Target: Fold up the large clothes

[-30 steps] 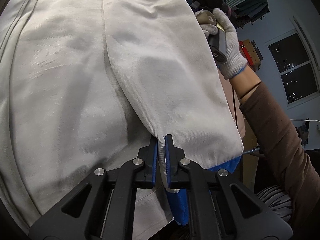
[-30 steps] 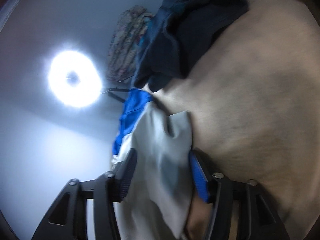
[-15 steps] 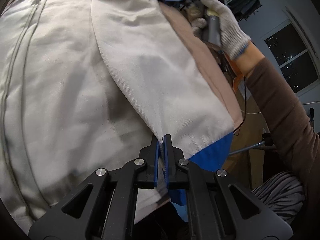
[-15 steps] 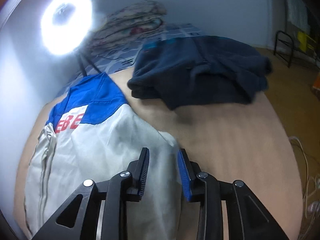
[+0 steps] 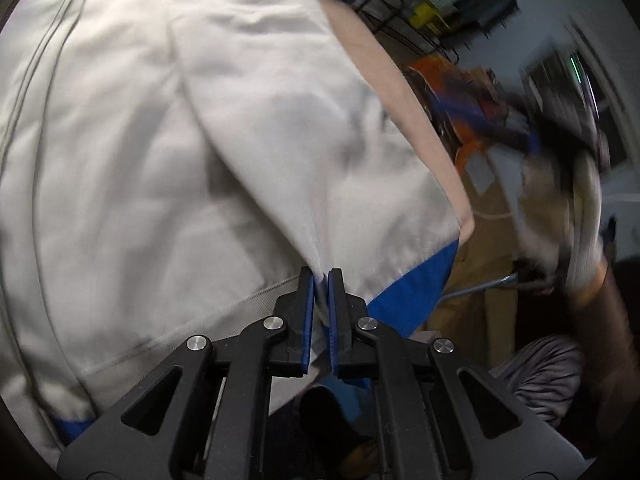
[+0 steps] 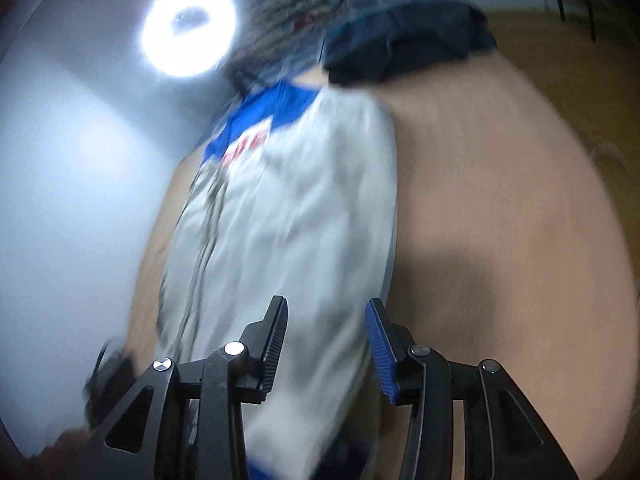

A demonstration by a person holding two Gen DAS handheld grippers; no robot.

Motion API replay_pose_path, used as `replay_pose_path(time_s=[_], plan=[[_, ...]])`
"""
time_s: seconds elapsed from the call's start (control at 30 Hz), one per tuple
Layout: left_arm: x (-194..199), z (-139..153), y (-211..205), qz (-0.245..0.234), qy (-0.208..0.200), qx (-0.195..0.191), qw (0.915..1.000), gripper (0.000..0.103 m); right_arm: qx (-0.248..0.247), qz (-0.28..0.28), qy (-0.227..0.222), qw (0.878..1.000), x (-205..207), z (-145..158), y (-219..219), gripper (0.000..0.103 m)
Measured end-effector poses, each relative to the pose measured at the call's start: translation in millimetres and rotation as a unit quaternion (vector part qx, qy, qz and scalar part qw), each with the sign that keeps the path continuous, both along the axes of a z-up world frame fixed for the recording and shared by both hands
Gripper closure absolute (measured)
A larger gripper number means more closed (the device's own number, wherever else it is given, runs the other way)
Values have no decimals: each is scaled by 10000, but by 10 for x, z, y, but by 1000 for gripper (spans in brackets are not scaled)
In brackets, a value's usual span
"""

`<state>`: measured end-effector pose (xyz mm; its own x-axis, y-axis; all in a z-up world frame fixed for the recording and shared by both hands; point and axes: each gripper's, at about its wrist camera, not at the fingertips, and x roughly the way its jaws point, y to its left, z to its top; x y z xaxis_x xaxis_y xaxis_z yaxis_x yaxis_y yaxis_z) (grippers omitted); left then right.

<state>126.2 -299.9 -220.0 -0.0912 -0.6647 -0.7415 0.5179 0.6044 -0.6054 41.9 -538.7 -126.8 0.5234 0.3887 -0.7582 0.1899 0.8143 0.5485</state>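
Left gripper [image 5: 321, 276]: pads pinched a fold of the white-and-blue jacket [image 5: 168, 152]. Right gripper [image 6: 326, 322]: spread wide, empty, raised over the jacket hem.

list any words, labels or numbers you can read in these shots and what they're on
Red lettering on the blue chest panel of the white and blue jacket, seen from the right wrist: too blurred by motion to read.
Left wrist view: the jacket's lettering is cut off at the top edge, not readable.
Background clutter and shelf items: no legible text.
Nothing else bears writing.
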Motion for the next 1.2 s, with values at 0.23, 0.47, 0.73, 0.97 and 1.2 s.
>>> replay_pose_path(time_s=[0.23,0.47,0.73,0.97,1.2], plan=[[1,32,43,75,-16,-51,10000,85,317,588,80,9977,-740,-274,466,47],[-45,-4,115,105,-82,-62,9999,95,-98,1273,465,9907,-664,-442,861,95],[-187,-44,49,-56,-217,46,9997,95,1073,440,208,9930,-908,-423,351,99],[-280,66,130,-151,-375,104,9991,95,295,208,773,9964,-961,-684,292,85],[-165,369,256,202,-1043,-66,9943,95,376,-181,250,9988,-996,-693,132,46]])
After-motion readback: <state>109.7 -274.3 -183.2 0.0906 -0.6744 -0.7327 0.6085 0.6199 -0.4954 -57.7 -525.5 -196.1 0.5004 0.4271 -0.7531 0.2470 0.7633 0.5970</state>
